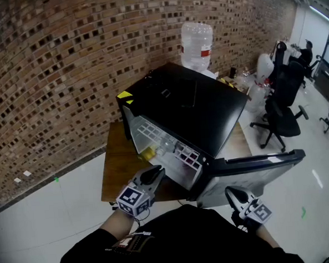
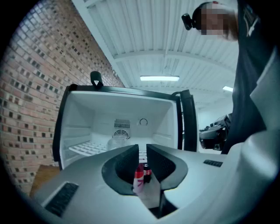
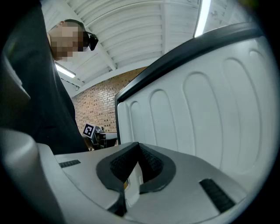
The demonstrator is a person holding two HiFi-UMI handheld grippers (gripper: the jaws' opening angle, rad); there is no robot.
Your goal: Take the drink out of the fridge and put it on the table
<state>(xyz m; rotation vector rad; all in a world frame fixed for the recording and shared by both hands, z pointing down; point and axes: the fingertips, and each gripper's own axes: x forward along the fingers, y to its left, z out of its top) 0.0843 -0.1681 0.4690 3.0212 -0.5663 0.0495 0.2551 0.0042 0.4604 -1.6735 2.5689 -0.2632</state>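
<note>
The black mini fridge (image 1: 207, 106) stands on a wooden table (image 1: 115, 164) with its door (image 1: 250, 170) swung wide to the right. In the left gripper view, a drink with a red label (image 2: 138, 174) shows low in the white interior, through the slit between my jaws. A clear bottle (image 2: 117, 141) stands on the wire shelf (image 2: 87, 148). My left gripper (image 1: 156, 172) (image 2: 140, 146) hovers just outside the opening, its jaws a narrow gap apart and holding nothing. My right gripper (image 1: 230, 192) (image 3: 139, 144) sits below the door, shut and empty, facing the door's white inner panel (image 3: 205, 113).
A water jug (image 1: 197, 45) stands behind the fridge against the brick wall (image 1: 49, 68). Black office chairs (image 1: 283, 112) are at the right. The table's left part (image 1: 114, 178) is bare wood above the pale floor (image 1: 53, 218).
</note>
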